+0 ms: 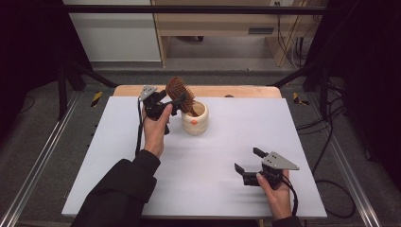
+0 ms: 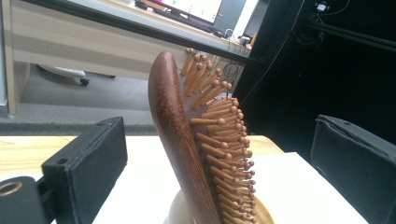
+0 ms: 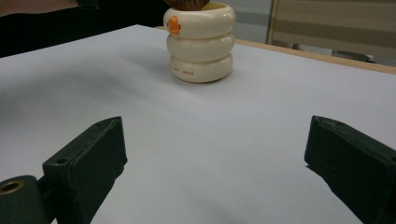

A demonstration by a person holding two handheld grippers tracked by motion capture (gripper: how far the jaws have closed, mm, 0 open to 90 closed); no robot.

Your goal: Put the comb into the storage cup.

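Observation:
A brown wooden hairbrush (image 1: 179, 92) stands handle-down in a cream ringed cup (image 1: 195, 120) at the back middle of the white board. My left gripper (image 1: 178, 103) is raised beside it, open, its jaws on either side of the brush head without touching it. In the left gripper view the brush (image 2: 175, 135) rises between the wide-apart jaws, bristles facing right, above the cup rim (image 2: 175, 212). My right gripper (image 1: 247, 159) rests low at the front right, open and holding nothing. The right gripper view has the cup (image 3: 201, 44) farther off, beyond that gripper's (image 3: 215, 149) spread jaws.
The white board (image 1: 236, 142) lies on a wooden table whose back edge (image 1: 236, 90) shows behind the cup. Black frame bars and cables stand to both sides. A desk with a monitor (image 2: 191, 7) is beyond the table.

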